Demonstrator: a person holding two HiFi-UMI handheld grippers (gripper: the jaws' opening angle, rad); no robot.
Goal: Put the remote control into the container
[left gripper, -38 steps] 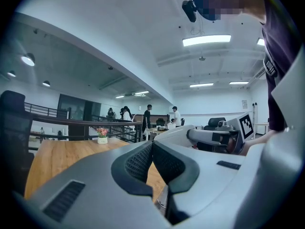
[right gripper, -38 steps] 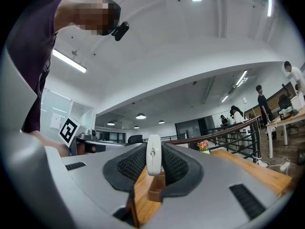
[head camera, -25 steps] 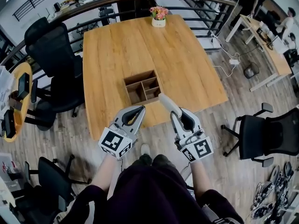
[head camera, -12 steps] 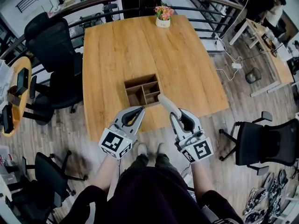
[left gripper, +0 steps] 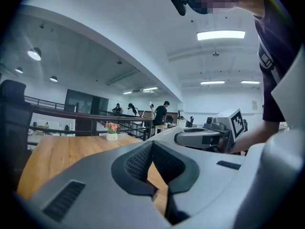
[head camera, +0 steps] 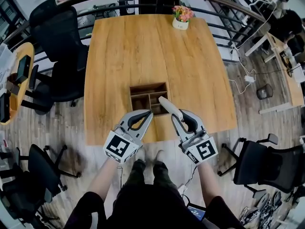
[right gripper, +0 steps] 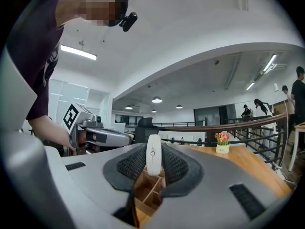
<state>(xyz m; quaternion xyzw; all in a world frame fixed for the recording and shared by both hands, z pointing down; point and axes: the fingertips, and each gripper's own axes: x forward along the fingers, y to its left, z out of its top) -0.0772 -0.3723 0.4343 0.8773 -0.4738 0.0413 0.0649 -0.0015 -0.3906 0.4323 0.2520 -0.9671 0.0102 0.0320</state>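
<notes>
Two grippers hang by the near edge of the wooden table, person standing just short of it. The right gripper is clamped on the remote control: in the right gripper view the white remote sits edge-on between the ribbed pads, gripped at its rear end, so most of its length sticks out ahead of the jaws. That hold looks chosen so the free end can go in first. The remote is in the air, not yet in the container, its far end pointing at the near right part of the wooden divided box; whether it is over the rim or just short of it, can't tell. The left gripper has its jaws together with nothing between them, held beside the box on the near left, likely just parked out of the way. A flower pot sits at the far table edge, well apart. Judged step: carry to the box, then lower and release
</notes>
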